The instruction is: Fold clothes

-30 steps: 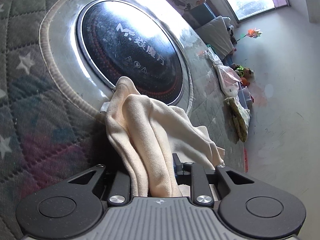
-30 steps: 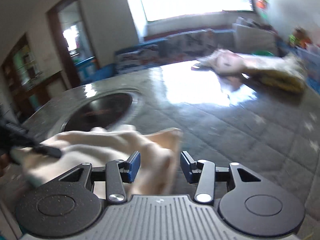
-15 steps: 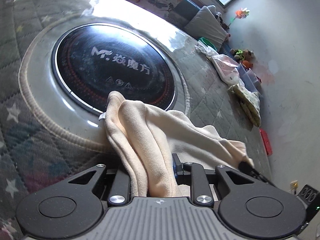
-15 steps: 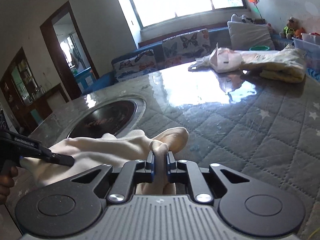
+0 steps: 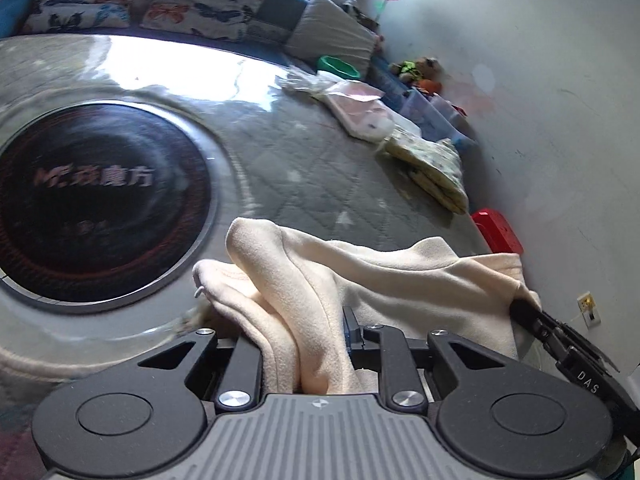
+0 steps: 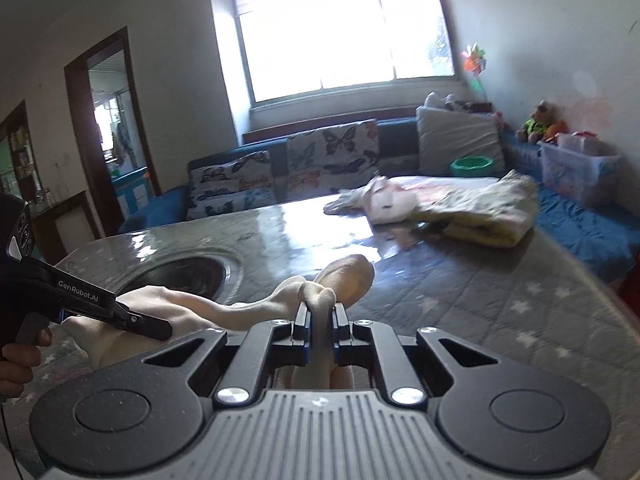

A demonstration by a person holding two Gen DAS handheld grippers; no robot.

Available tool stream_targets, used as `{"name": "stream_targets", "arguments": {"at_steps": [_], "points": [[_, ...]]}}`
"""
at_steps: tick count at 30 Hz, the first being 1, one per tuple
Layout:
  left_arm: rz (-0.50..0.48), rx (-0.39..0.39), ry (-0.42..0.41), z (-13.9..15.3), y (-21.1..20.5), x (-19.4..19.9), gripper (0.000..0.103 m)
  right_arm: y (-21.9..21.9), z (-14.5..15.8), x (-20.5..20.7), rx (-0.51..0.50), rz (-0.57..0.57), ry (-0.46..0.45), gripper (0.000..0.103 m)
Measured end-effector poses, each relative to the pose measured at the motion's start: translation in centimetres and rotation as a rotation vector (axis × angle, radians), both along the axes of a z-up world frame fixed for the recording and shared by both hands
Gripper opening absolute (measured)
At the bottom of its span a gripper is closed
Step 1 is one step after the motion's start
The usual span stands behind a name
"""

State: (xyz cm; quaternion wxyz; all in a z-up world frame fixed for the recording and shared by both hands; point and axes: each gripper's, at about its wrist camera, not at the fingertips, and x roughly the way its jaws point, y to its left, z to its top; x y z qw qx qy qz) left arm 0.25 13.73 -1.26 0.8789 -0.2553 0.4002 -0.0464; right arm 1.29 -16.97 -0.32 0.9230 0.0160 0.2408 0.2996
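Observation:
A cream fleece garment (image 5: 380, 276) hangs bunched between my two grippers above the quilted table cover (image 5: 312, 184). My left gripper (image 5: 300, 328) is shut on a thick fold of it, and its jaws are closing a little tighter. In the left wrist view my right gripper (image 5: 524, 312) pinches the garment's far corner at the right. In the right wrist view my right gripper (image 6: 320, 316) is shut on a narrow ridge of the cream garment (image 6: 240, 308). The left gripper (image 6: 156, 326) bites the cloth at the left, held by a person's hand (image 6: 16, 360).
A black round hob (image 5: 100, 208) is set into the table at the left. A folded yellow pile (image 6: 480, 212) and a pink-white bundle (image 6: 384, 200) lie at the far edge. Beyond are a butterfly-cushion sofa (image 6: 332, 152), a plastic bin (image 6: 576, 172) and a red box (image 5: 496, 230).
My right gripper went from open around the cloth to shut on it. Both grippers rose with the garment, and the left one rolled and swung across the hob.

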Motion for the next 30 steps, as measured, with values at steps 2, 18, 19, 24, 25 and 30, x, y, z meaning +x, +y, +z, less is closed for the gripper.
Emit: {"name": "stream_targets", "arguments": {"at_steps": [2, 18, 19, 24, 25, 30], "points": [[-0.030, 0.004, -0.007, 0.2, -1.2, 0.9, 0.020, -0.9, 0.6, 0.2, -0.014, -0.031, -0.019, 0.008], [-0.185, 0.070, -0.022, -0.5, -8.9, 6.6, 0.021, -6.4, 0.8, 2.7, -0.116, -0.226, -0.063, 0.008], [-0.190, 0.076, -0.014, -0.8, -9.0, 6.7, 0.021, -6.5, 0.3, 2.9, -0.121, -0.234, -0.053, 0.008], [-0.196, 0.116, 0.025, -2.5, -9.5, 7.1, 0.030, -7.0, -2.8, 3.8, -0.148, -0.261, 0.015, 0.008], [-0.194, 0.120, 0.031, -2.7, -9.4, 7.1, 0.031, -7.1, -3.3, 3.9, -0.152, -0.267, 0.025, 0.008], [-0.187, 0.128, 0.027, -3.0, -8.9, 6.9, 0.039, -7.4, -4.6, 4.1, -0.171, -0.277, 0.054, 0.008]]}}
